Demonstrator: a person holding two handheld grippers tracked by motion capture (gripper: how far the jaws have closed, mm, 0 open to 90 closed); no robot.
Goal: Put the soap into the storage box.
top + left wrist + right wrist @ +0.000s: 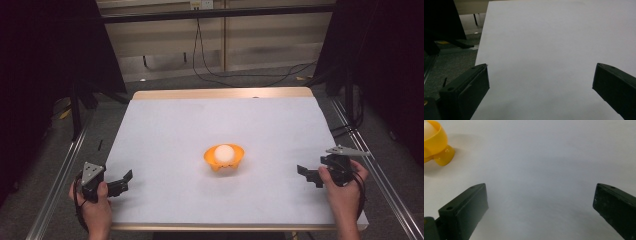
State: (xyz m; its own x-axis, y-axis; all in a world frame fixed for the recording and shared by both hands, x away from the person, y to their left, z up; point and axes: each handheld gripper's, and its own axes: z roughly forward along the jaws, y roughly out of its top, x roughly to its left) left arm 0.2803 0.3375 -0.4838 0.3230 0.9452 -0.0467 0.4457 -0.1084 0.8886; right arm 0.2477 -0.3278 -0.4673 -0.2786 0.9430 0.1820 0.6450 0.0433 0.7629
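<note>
Orange plastic bowl (224, 158) sits upright near the middle of the white-covered table (165, 130), mouth up, holding a white ball (224, 152); no long axis or legible marking can be made out. The right gripper view shows its rounded feet, which the high view does not resolve. Left gripper (121, 183) and right gripper (308, 176) rest at opposite table edges, well apart from the bowl, jaws spread, holding nothing.

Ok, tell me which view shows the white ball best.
The high view: the white ball sits whole in the orange bowl at mid-table. The right gripper view catches just an edge of it at the top left corner. The left gripper view looks across bare white table.
</note>
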